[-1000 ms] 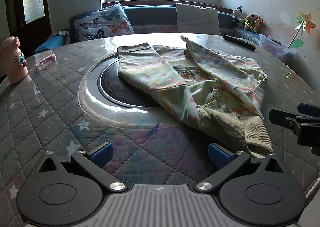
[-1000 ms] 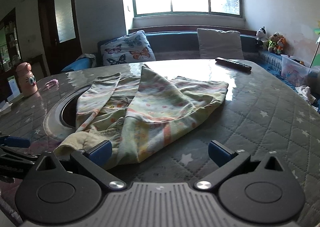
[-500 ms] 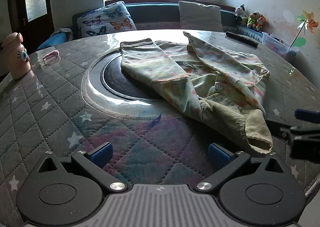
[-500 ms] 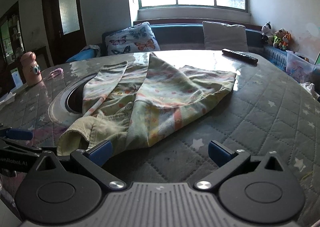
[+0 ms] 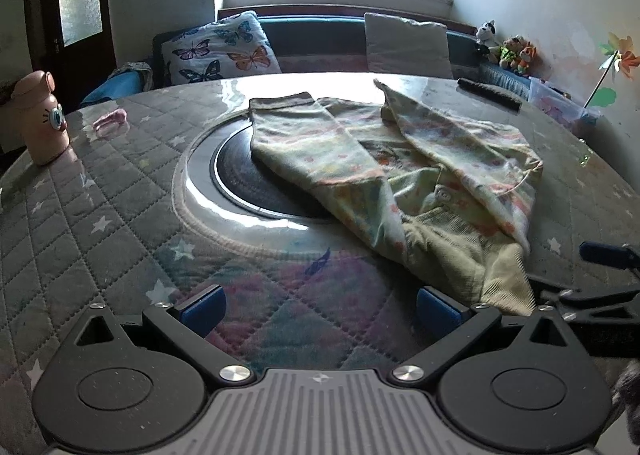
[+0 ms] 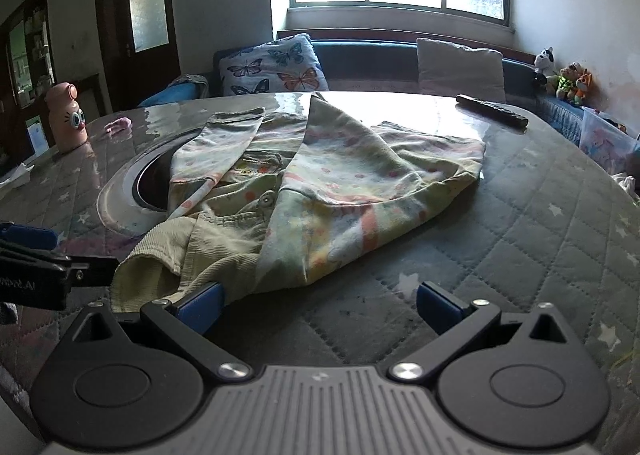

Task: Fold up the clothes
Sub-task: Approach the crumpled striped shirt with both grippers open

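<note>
While both grippers' jaws gape empty, the crumpled garment lies on the quilted table.

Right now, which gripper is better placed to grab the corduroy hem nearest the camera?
Probably right: the right gripper is open, its left finger already against the yellow-green corduroy hem. The left gripper mostly faces bare quilted cover.

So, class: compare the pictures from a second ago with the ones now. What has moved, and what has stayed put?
Both grippers have eased closer to the near edge of the garment: the left gripper and the right gripper now sit right at its corduroy hem. Neither has taken hold; both jaws stay open. The garment, the remote and the pink bottle lie as before.
</note>
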Demonstrator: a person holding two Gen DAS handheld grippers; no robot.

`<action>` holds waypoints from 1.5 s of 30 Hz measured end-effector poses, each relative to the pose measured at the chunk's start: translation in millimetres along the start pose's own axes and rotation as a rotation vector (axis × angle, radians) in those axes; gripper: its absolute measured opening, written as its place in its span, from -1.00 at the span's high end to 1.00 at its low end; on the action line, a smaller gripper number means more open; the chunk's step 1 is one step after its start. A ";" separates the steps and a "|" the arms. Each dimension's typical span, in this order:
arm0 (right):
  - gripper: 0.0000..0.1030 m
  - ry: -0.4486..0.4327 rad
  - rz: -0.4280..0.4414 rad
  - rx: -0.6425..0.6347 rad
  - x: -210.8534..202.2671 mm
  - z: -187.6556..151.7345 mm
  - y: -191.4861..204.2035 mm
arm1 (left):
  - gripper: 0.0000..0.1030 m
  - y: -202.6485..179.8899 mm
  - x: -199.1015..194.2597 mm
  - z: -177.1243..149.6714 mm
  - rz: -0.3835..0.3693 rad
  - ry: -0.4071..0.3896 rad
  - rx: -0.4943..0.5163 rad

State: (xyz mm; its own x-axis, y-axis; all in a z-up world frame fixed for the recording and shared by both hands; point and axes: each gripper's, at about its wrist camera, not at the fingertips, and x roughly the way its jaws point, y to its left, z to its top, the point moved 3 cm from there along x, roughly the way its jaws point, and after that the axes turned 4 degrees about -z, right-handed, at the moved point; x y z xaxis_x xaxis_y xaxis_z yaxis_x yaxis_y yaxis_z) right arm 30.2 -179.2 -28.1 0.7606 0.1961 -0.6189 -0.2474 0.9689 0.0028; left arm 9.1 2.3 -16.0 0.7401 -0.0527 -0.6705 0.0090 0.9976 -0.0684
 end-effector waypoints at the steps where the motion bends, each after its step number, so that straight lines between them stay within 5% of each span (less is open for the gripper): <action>1: -1.00 0.004 0.002 -0.005 1.7 -0.5 1.5 | -1.00 -1.0 -0.6 1.0 -0.003 -0.003 0.003; 27: -1.00 0.001 0.012 -0.044 -5.9 5.1 0.9 | -1.00 -8.3 31.8 -4.7 -0.002 0.083 0.048; 45: -1.00 0.057 0.077 -0.011 23.8 6.4 -3.0 | -1.00 -6.3 33.3 -5.3 -0.023 0.070 0.077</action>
State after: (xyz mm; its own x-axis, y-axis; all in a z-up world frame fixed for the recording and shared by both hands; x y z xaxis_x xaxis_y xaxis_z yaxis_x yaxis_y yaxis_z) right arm 52.9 -176.5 -37.8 0.7037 0.2602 -0.6611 -0.3100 0.9497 0.0438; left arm 30.1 -6.0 -41.7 0.6904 -0.0761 -0.7194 0.0795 0.9964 -0.0292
